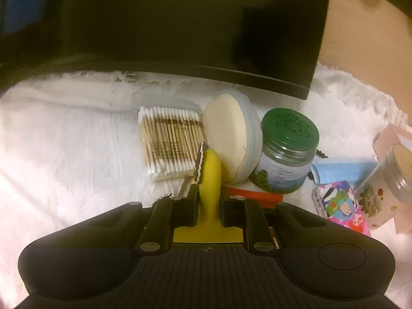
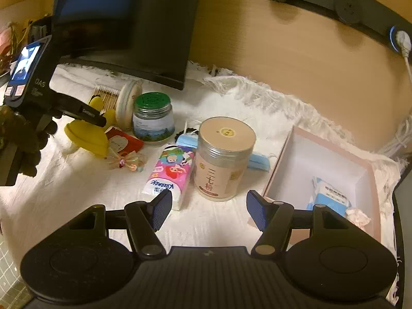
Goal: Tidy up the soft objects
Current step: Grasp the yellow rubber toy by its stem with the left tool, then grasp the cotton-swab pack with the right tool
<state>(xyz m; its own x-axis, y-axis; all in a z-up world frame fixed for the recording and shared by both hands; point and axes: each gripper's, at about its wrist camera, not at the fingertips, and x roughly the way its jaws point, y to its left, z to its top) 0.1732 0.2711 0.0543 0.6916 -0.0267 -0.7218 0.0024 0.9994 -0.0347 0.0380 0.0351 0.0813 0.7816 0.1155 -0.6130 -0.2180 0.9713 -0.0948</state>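
My left gripper point(image 1: 209, 200) is shut on a yellow soft rubber object point(image 1: 211, 177), held just above the white furry mat point(image 1: 64, 154); it also shows in the right wrist view point(image 2: 87, 134). My right gripper point(image 2: 208, 208) is open and empty, low over the mat. A Kleenex tissue pack point(image 2: 170, 175) lies just beyond its left finger. A blue face mask point(image 2: 188, 141) lies behind the pack. A pink open box point(image 2: 322, 159) at the right holds a blue wipes pack point(image 2: 332, 193).
A cotton swab pack point(image 1: 170, 141), a round white tin point(image 1: 231, 139) on its edge, a green-lidded jar point(image 1: 285, 154) and a tall silver-lidded canister point(image 2: 224, 159) stand on the mat. A red packet point(image 2: 123, 141) and a bow hair clip point(image 2: 128, 161) lie nearby. A black monitor point(image 1: 180, 25) stands behind.
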